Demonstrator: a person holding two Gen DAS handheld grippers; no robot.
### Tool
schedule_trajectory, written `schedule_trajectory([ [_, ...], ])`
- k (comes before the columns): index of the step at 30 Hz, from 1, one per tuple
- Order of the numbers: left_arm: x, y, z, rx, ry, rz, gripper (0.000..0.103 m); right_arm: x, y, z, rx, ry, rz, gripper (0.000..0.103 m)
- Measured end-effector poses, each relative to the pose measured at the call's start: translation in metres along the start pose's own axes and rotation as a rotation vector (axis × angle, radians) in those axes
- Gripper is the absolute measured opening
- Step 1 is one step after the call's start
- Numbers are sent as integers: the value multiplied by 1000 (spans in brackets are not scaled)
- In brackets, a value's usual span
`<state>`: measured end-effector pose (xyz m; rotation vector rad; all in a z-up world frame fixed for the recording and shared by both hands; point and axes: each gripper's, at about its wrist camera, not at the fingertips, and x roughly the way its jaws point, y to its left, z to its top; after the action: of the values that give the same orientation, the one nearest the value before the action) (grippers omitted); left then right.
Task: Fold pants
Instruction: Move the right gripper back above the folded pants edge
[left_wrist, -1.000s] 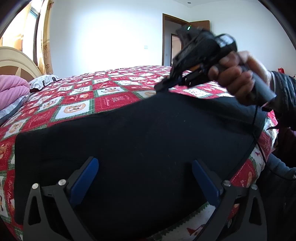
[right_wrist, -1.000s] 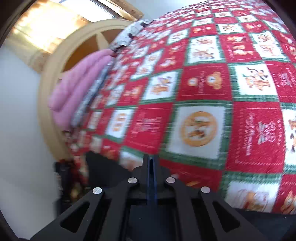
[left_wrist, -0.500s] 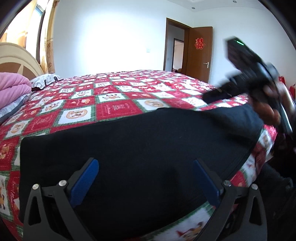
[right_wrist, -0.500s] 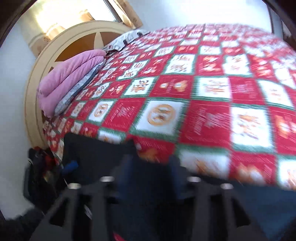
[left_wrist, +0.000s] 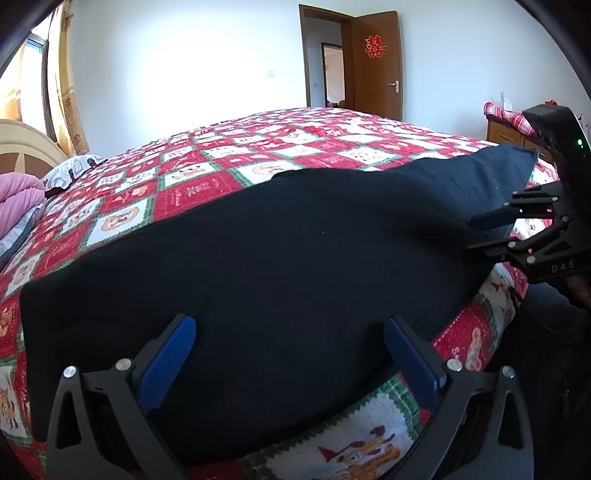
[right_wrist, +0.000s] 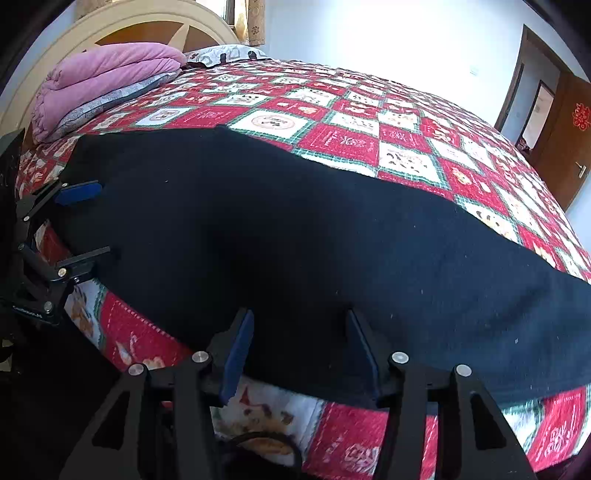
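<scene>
Black pants (left_wrist: 280, 258) lie spread flat along the near edge of the bed, also in the right wrist view (right_wrist: 295, 229). My left gripper (left_wrist: 288, 328) is open, its blue pads over the near edge of the pants, holding nothing. It shows at the left of the right wrist view (right_wrist: 92, 221). My right gripper (right_wrist: 299, 325) is open over the pants' near edge, holding nothing. It shows at the right of the left wrist view (left_wrist: 476, 232), beside the pants' right end.
A red, white and green patchwork quilt (left_wrist: 229, 173) covers the bed. A folded pink blanket (right_wrist: 107, 77) and a pillow (right_wrist: 225, 53) lie by the cream headboard (right_wrist: 122, 26). A brown door (left_wrist: 376, 62) stands open at the back. A wooden cabinet (left_wrist: 502, 129) stands at the right.
My right gripper has let go, opened and dropped from above the far edge of the pants down to their near edge. The pants now lie flat. My left gripper has stayed open in place.
</scene>
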<state>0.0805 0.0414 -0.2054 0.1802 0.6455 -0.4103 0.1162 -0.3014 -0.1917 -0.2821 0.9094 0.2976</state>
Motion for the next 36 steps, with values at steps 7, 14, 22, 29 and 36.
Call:
schedule_trajectory([
  [7,-4,-2,2,8,-8,29,103,-11,-17,-7,47,-11,117,60],
  [14,-2,19,3,-114,-12,21,103,-66,-121,-9,263,-140,-87,60],
  [22,3,9,0,-57,-2,66,103,-38,-206,-47,450,-19,-194,60],
  [29,-7,6,7,-43,-21,96,103,-50,-208,-49,452,-35,-163,66],
  [36,3,7,6,-52,13,104,103,-82,-254,-61,621,-106,-242,66],
])
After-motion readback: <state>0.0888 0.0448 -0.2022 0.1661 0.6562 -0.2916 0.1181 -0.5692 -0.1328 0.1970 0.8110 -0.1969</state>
